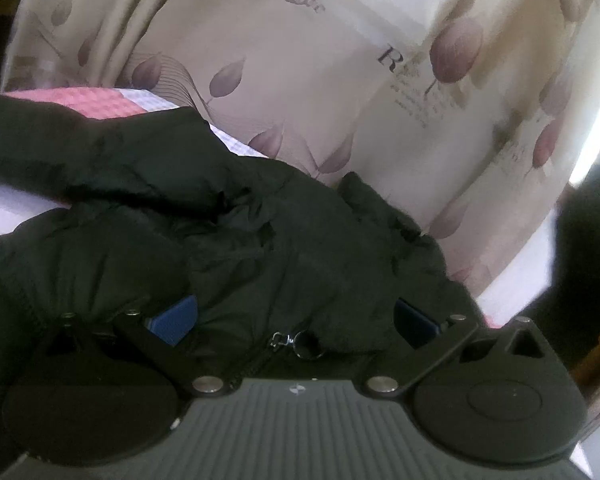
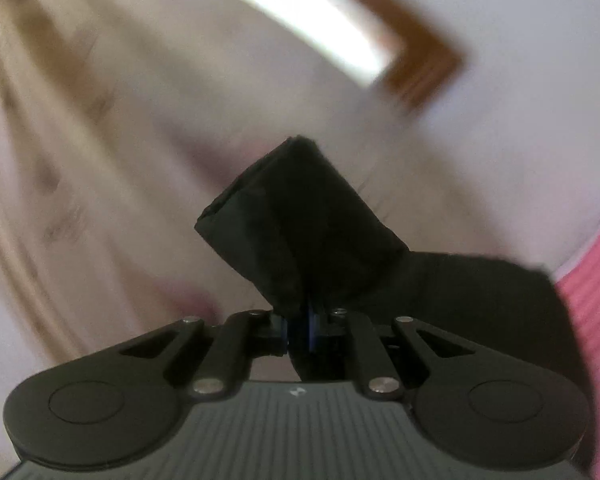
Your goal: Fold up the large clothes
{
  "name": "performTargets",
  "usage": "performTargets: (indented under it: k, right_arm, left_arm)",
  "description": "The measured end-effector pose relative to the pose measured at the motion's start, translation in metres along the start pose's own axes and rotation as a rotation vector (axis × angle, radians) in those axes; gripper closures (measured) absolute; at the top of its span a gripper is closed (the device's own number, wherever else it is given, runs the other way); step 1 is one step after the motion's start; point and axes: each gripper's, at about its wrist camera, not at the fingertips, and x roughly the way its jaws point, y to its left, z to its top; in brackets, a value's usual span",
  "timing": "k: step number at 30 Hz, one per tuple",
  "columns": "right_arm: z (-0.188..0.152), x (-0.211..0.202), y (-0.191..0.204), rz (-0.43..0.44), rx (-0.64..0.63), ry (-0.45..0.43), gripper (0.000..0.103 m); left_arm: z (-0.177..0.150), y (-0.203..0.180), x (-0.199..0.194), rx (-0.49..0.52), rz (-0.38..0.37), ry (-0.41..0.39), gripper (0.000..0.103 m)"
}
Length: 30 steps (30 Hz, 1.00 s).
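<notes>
A black puffy jacket (image 1: 228, 232) lies bunched across the bed in the left wrist view, its zipper pull (image 1: 296, 342) near the gripper base. My left gripper (image 1: 292, 316) is open, its blue pads (image 1: 172, 320) spread wide with jacket fabric bulging between them. In the right wrist view, my right gripper (image 2: 300, 330) is shut on a black sleeve end (image 2: 300, 220) of the jacket, which sticks up in front of the fingers. That view is blurred by motion.
A pink and white checked bed cover (image 1: 100, 100) lies under the jacket. A cream curtain with purple leaf print (image 1: 300, 80) hangs behind. A brown wooden frame (image 2: 420, 64) and pink cover (image 2: 592, 280) show in the right wrist view.
</notes>
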Motion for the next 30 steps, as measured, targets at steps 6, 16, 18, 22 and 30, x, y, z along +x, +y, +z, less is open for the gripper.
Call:
performTargets:
  k: [6,16,18,22,30]
  right_arm:
    - [-0.100,0.083,0.031,0.072,0.007,0.195,0.094]
    - [-0.227,0.150,0.022,-0.018,-0.106,0.446,0.094]
    - [-0.244,0.152,0.022,-0.030,-0.148,0.478,0.093]
    - [-0.260,0.160,0.030,-0.052,-0.256,0.530,0.091]
    - [-0.276,0.170,0.026,-0.087,-0.292,0.607,0.089]
  left_arm:
    - [0.000,0.005,-0.002,-0.036,-0.027,-0.015,0.000]
    - [0.000,0.009,-0.004,-0.067,-0.047,-0.029,0.000]
    - [0.000,0.010,-0.004,-0.070,-0.048,-0.030,0.000]
    - [0.000,0.009,-0.004,-0.076,-0.049,-0.033,0.000]
    - [0.000,0.010,-0.005,-0.082,-0.053,-0.035,0.000]
